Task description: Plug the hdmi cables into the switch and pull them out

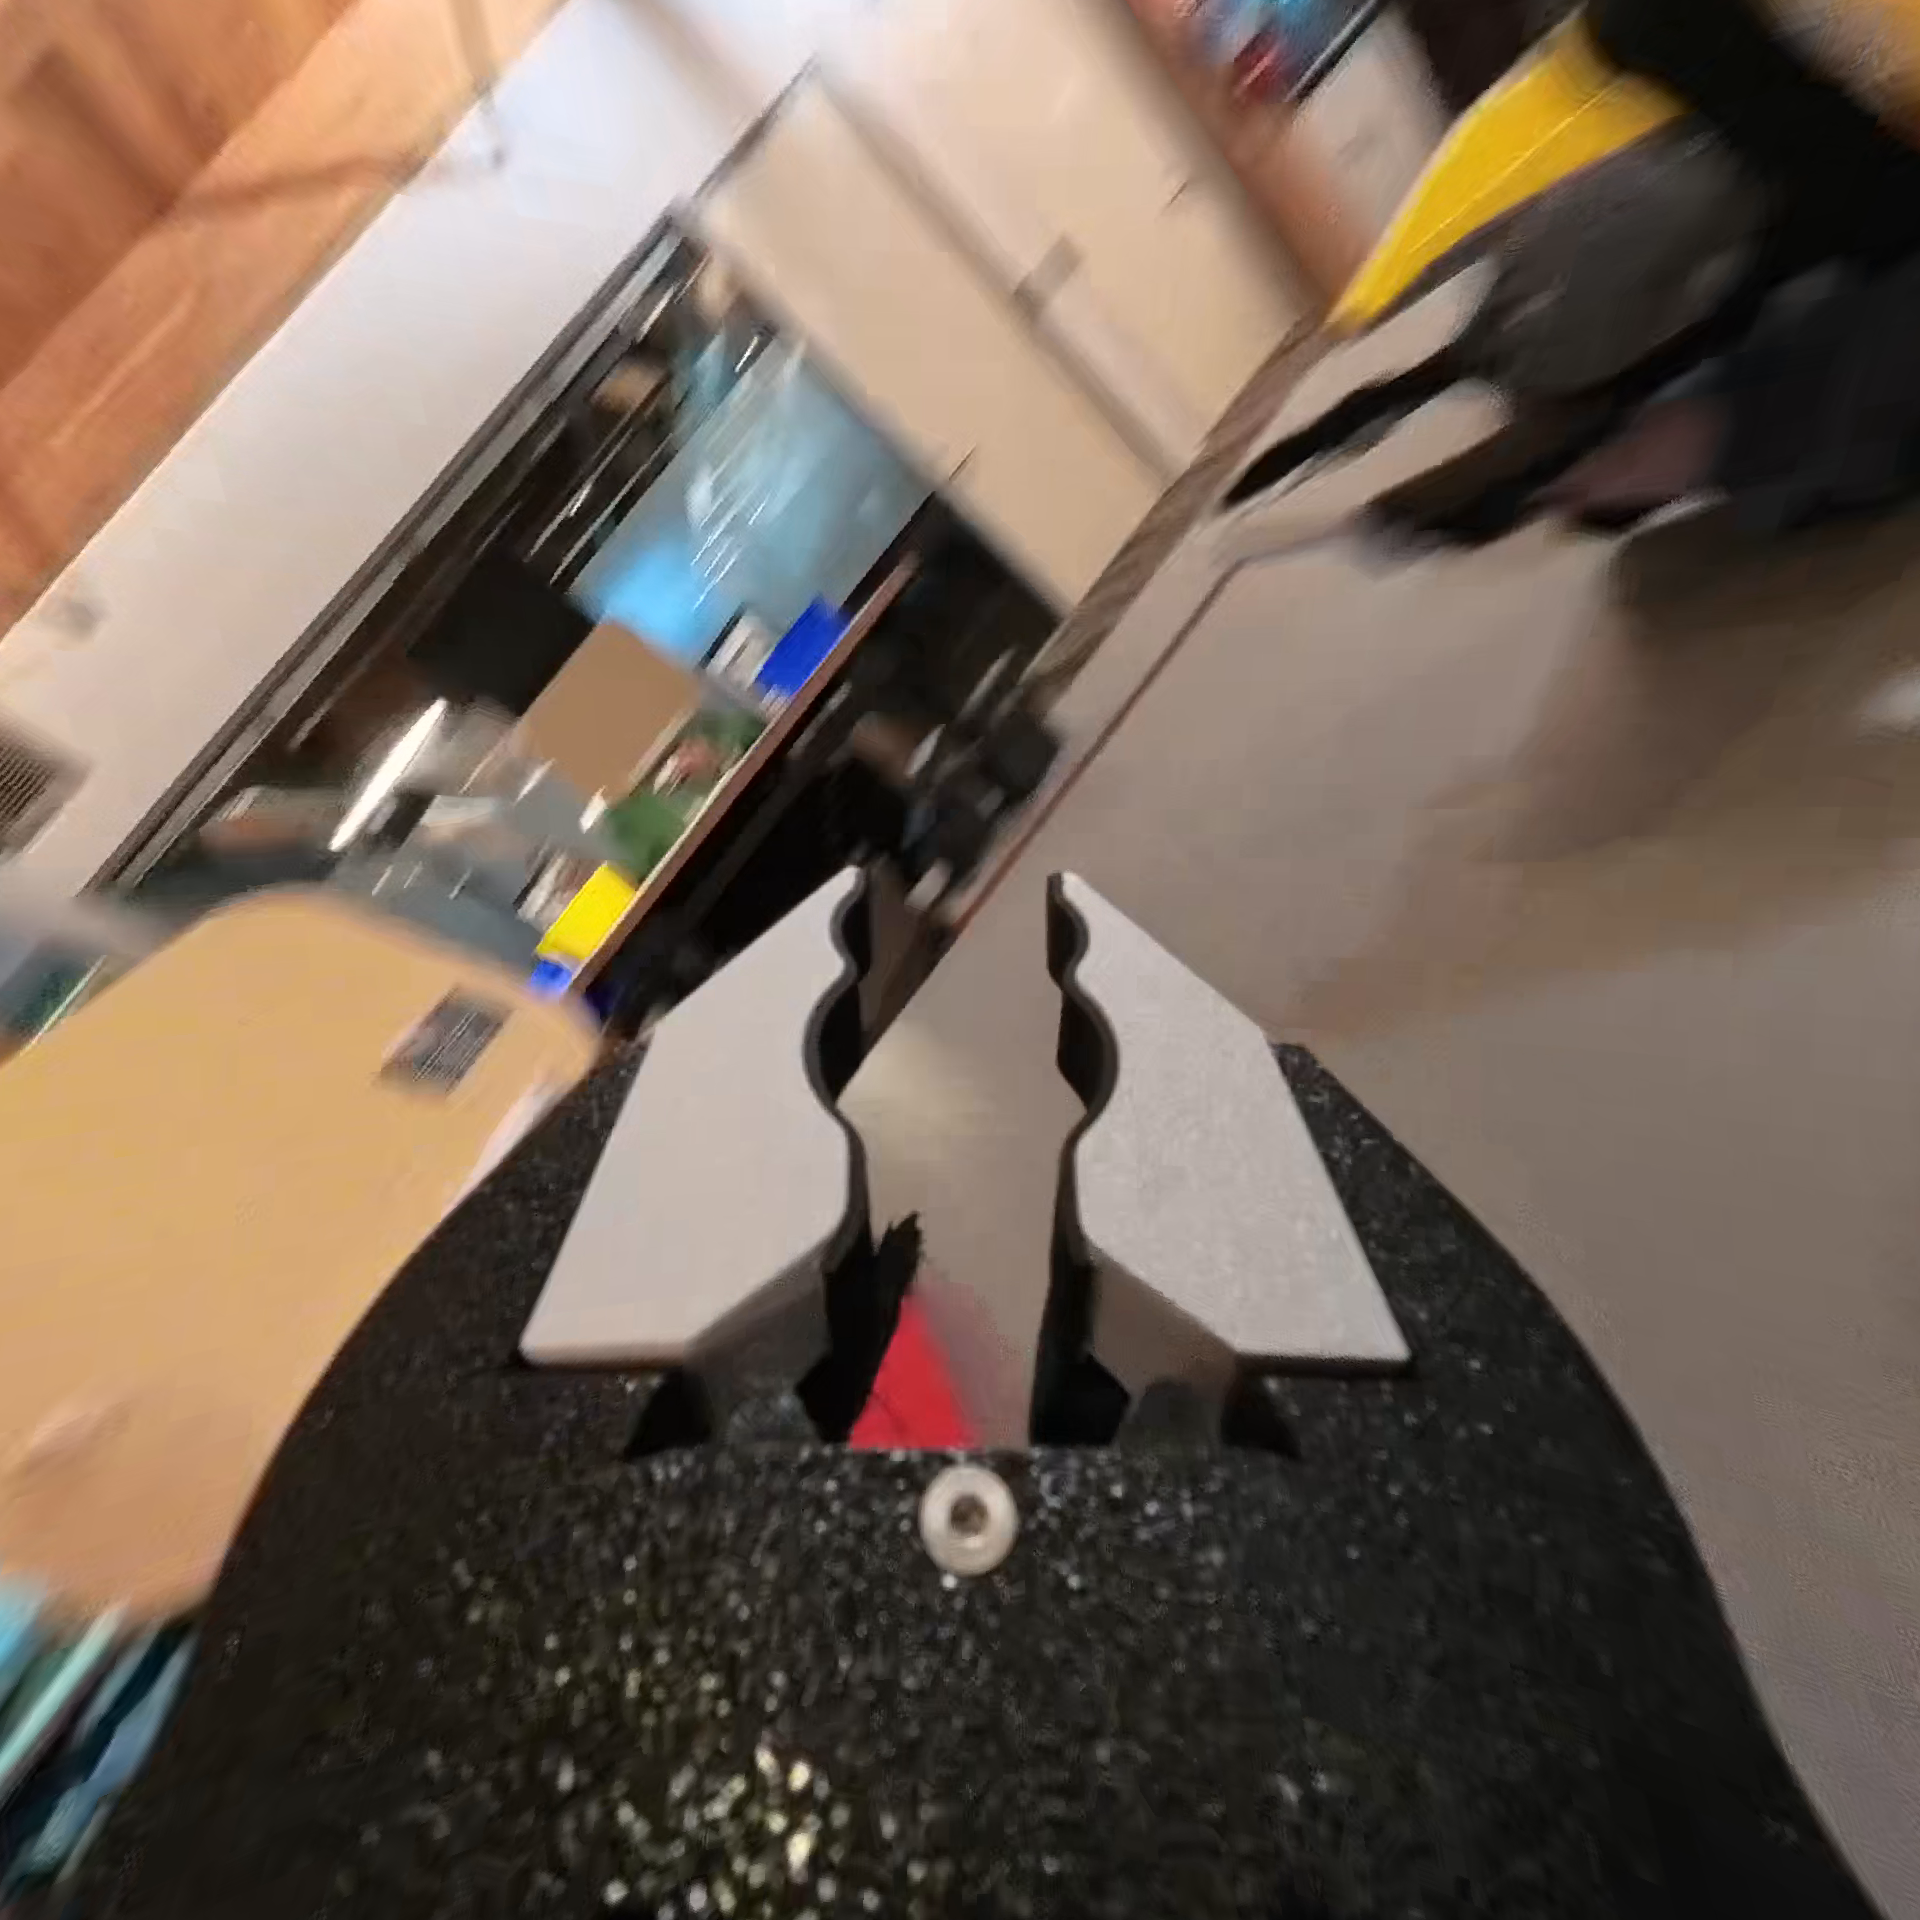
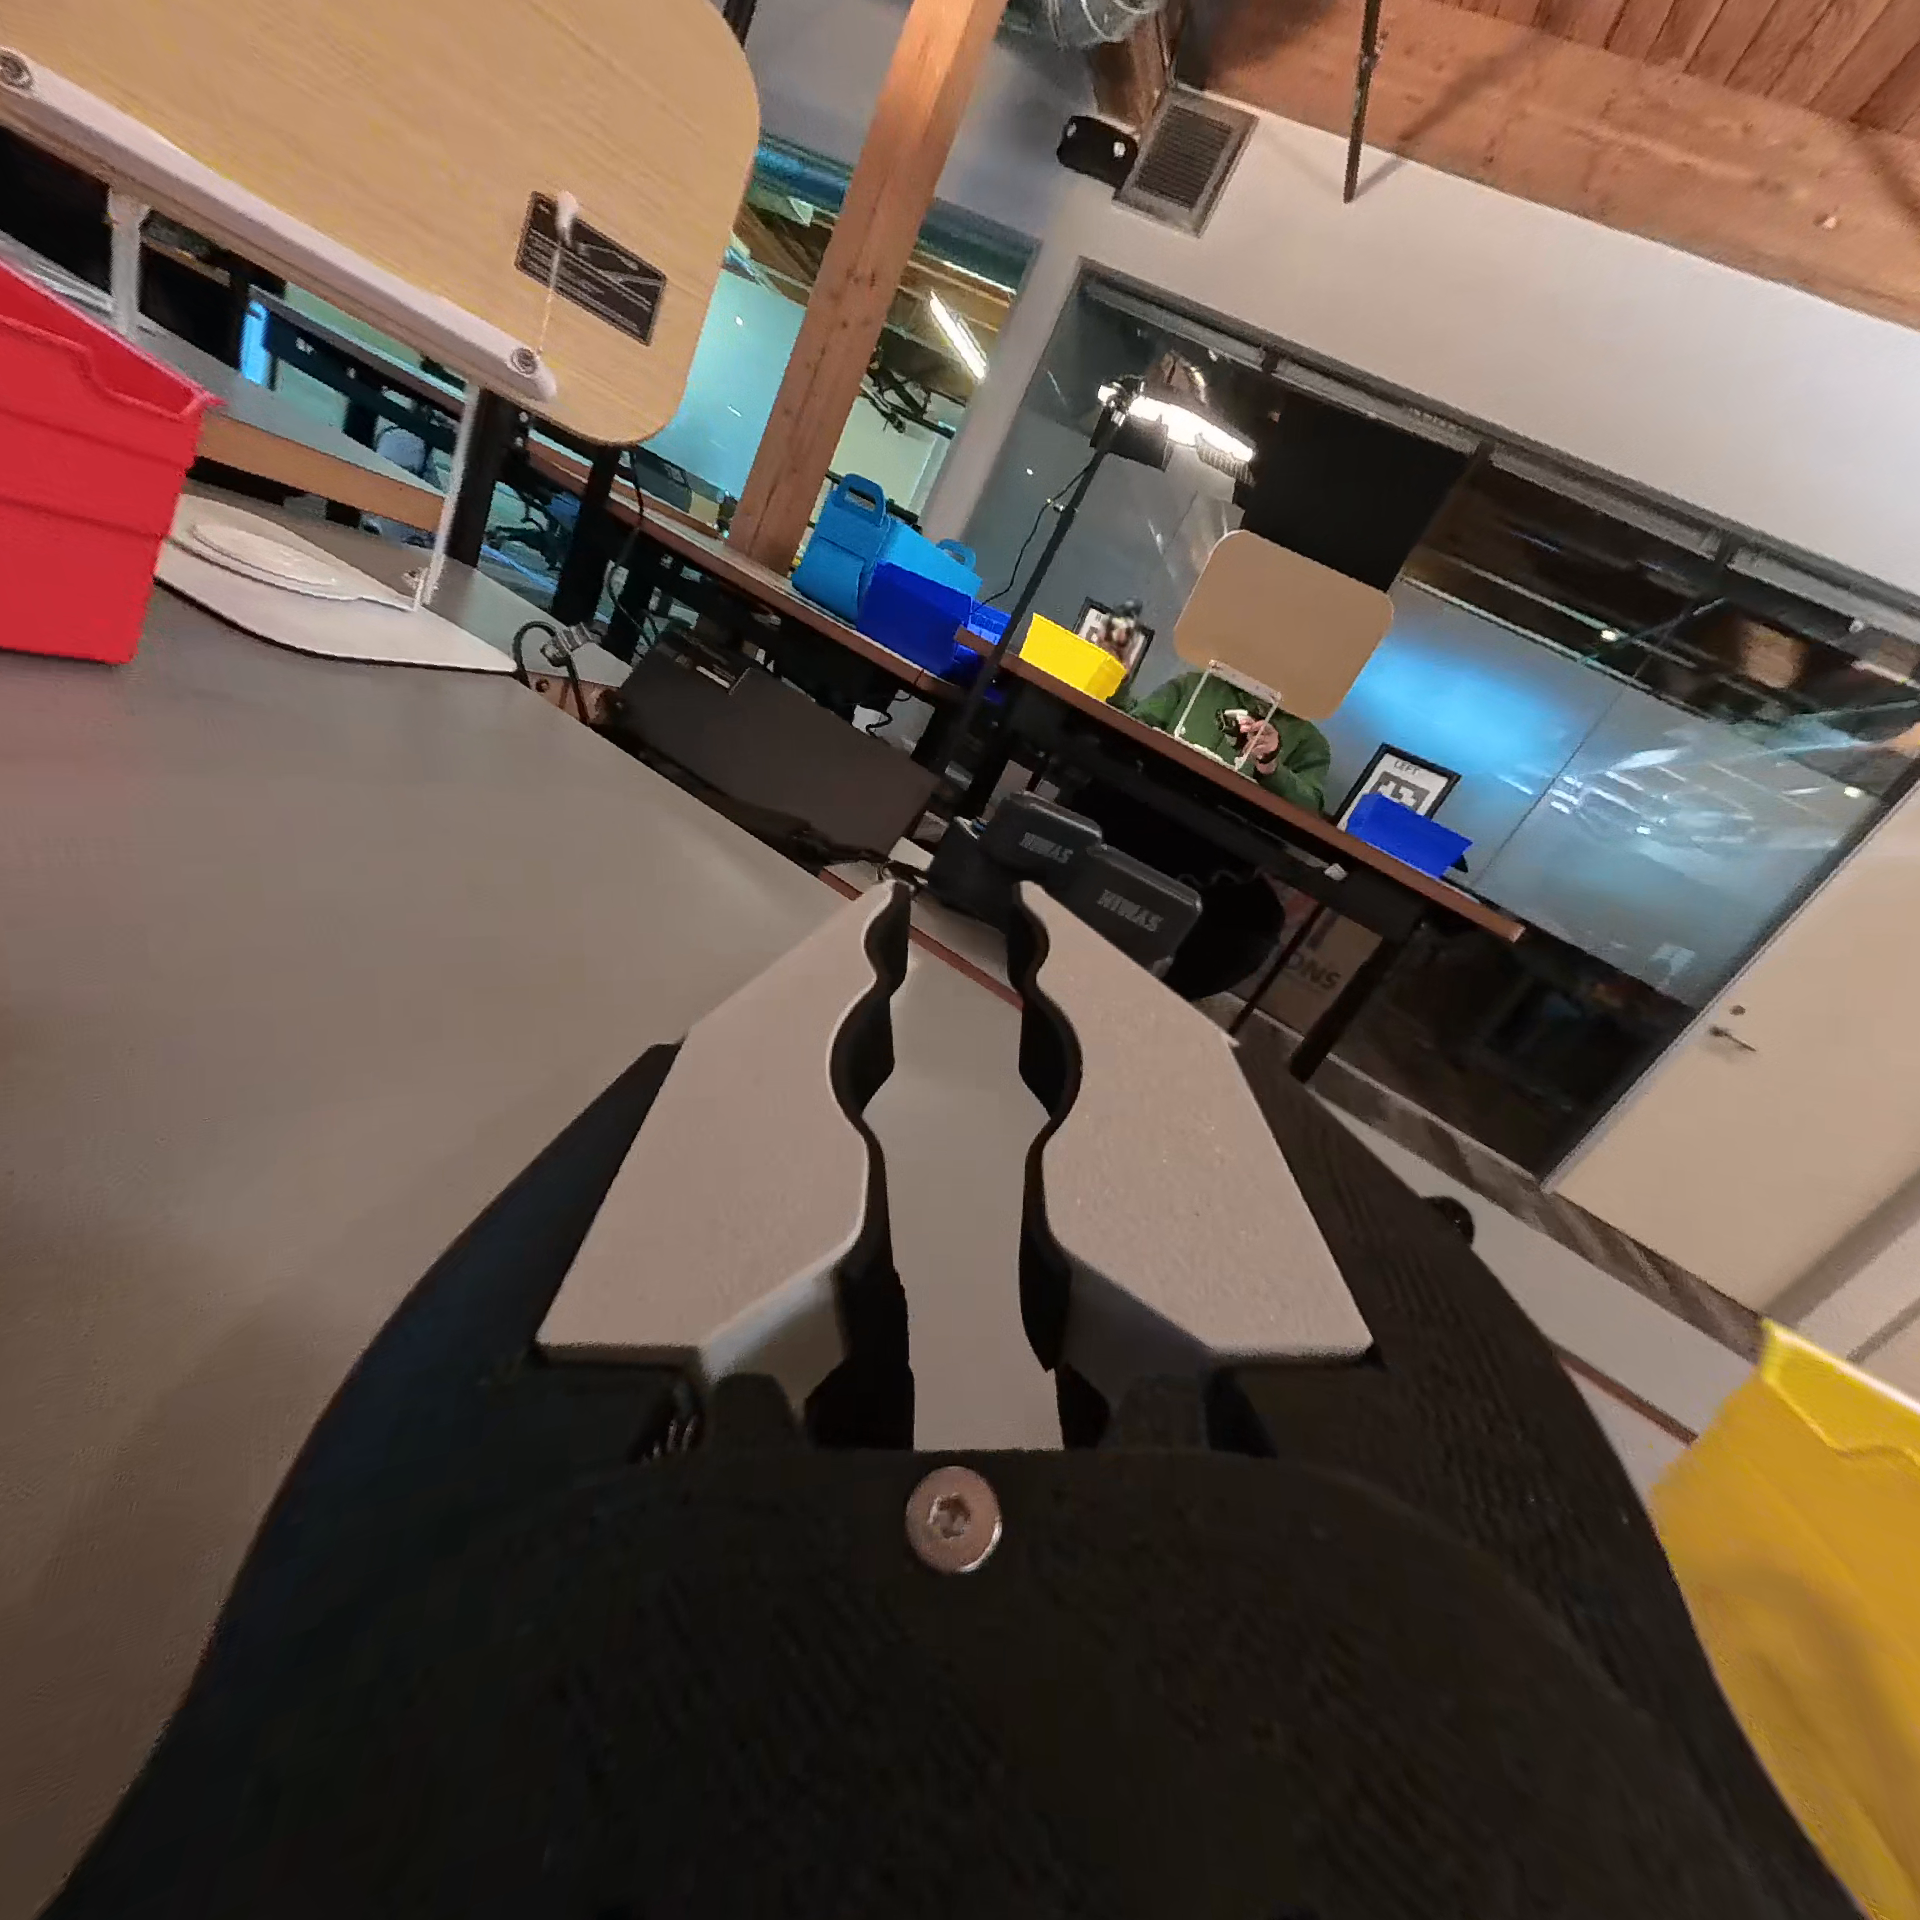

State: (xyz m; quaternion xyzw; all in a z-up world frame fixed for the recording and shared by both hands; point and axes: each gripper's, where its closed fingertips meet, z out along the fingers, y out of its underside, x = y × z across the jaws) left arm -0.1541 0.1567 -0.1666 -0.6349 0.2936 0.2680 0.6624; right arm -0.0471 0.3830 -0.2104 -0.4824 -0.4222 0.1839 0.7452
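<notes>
The right wrist view is sharp and shows what the other does not: a grey table [image 2: 312, 935] stretching ahead, a red bin [image 2: 83, 499] at its far left, a yellow bin [image 2: 1808, 1621] close by at the lower right, and a wooden board [image 2: 416, 187] on a white stand overhead at the upper left. Across the room stand long tables with blue bins [image 2: 894, 582] and a small yellow bin [image 2: 1070, 652], and a person in a green top [image 2: 1247, 743] sits behind one of them. The left wrist view is heavily blurred and steeply tilted; it shows only a smeared wooden board [image 1: 260, 1195] at the left, a sliver of red [image 1: 914, 1382] between the finger bases, and a dark and yellow shape [image 1: 1558, 260] at the upper right that cannot be identified. The right gripper [image 2: 958, 904] is held low over the table, rolled a little, its fingers spread slightly with nothing between them. The left gripper [image 1: 956, 894] is rolled far over, its fingers parted and empty. Neither the cables nor the switch can be made out in either view.
</notes>
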